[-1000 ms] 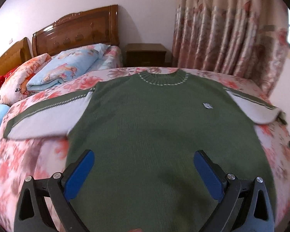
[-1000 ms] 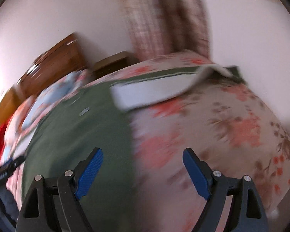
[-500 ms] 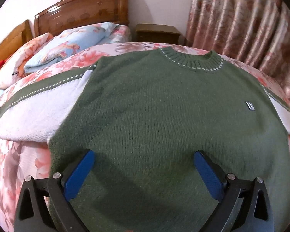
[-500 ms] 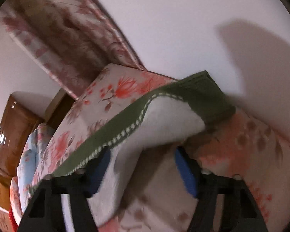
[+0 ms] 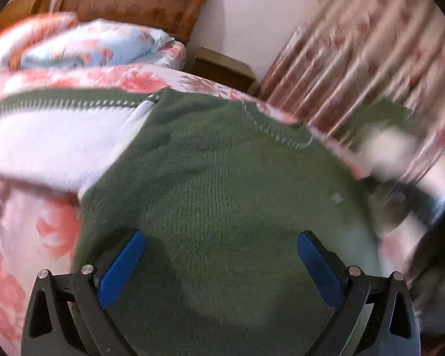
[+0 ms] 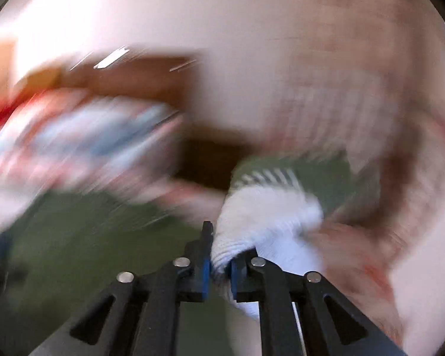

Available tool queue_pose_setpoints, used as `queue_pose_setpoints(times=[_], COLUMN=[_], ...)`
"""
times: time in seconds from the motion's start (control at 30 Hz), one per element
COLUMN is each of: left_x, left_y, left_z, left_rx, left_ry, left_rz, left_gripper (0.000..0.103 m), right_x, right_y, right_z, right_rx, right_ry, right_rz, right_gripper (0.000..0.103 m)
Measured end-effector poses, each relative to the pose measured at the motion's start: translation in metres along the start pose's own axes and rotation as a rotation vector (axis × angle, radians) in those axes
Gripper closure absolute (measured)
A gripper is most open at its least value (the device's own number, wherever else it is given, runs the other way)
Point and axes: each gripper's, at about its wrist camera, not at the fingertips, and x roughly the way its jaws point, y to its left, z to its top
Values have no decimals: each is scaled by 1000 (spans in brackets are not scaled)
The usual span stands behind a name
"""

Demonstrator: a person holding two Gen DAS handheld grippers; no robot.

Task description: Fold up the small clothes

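A small green knit sweater (image 5: 222, 195) with white-and-green sleeves lies face up on the floral bed. My left gripper (image 5: 219, 252) is open and empty just above its lower body. The left sleeve (image 5: 53, 136) lies spread to the left. My right gripper (image 6: 219, 264) is shut on the right sleeve (image 6: 267, 216) near its green cuff and holds it lifted off the bed. That lifted sleeve also shows blurred at the right of the left wrist view (image 5: 391, 148). The right wrist view is heavily motion-blurred.
The floral bedspread (image 5: 20, 267) shows around the sweater. Pillows (image 5: 89, 47) and a wooden headboard (image 5: 139, 0) are at the back left. A dark nightstand (image 5: 222, 68) and floral curtains (image 5: 356, 59) stand behind.
My right gripper closed on the right sleeve and lifted it, swinging toward the sweater's body. My left gripper moved closer and to the left over the sweater, still open.
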Motion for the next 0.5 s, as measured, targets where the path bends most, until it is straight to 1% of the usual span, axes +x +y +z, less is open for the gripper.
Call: queue_pose_setpoints(times=[0.03,0.07,0.1,0.17,0.27,0.3,0.37,0.4,0.5], left_x=[-4,-7,-12,-16,-18,-14,-5,2,26], left_y=[6,10,13,16,12,7,1,-5,-16], left_z=[1,2,2,4,10,15,26,36,59], left_rx=[-32,-50,-64,-71,-84,-98,-127,-138,-157], left_ry=[4,7,4,-5,-2,6,21,22,46], left_rz=[-29,-45,-61,-84,-156,-197,-256,-258,-208], left_gripper=[0,0,0,0,0,0,0,0,0], right_x=[9,12,13,11,-8,-15,-28,-28,-33], right_y=[32,52,69,82,69,64,57,52,34], right_z=[-3,-8,-16,-33,-59,-68,-89,-98,-116], right_rx=[-93,-143,-180,-193,-135,-118,-92,-79,14], right_ry=[52,77,99,130,133,132,138,144,156], right_rz=[86,121,142,177,187,193,170,160,157], right_gripper=[84,84,81,81,78,78,78,78,77])
